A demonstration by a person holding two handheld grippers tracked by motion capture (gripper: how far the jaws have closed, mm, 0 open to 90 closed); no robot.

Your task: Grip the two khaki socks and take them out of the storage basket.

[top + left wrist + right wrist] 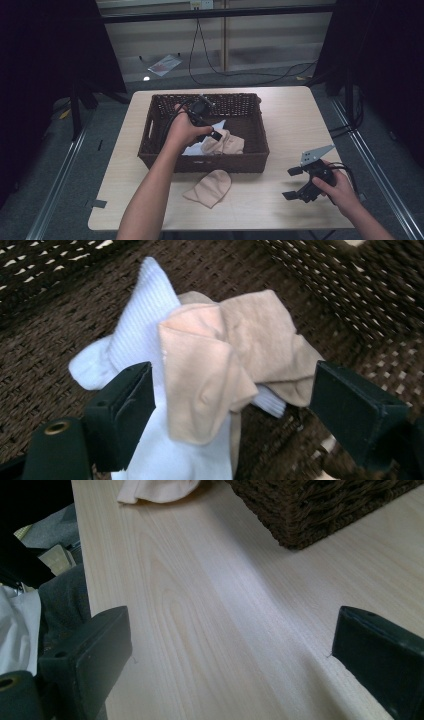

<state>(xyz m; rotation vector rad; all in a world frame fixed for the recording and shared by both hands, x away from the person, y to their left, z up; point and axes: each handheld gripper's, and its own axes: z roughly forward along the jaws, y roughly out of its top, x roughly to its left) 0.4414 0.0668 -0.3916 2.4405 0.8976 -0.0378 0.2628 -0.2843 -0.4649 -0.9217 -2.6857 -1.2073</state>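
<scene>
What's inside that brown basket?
In the basket lie a beige sock and a white sock partly beneath it. The rest of the white sock is covered.

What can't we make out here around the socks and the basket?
- High view: left gripper tips blur into the beige sock; the hand covers part of the white sock.
- Left gripper view: white sock largely buried under the beige sock, its lower end cut by the bottom edge.
- Right gripper view: sock on the table and basket cropped by the top edge.
</scene>
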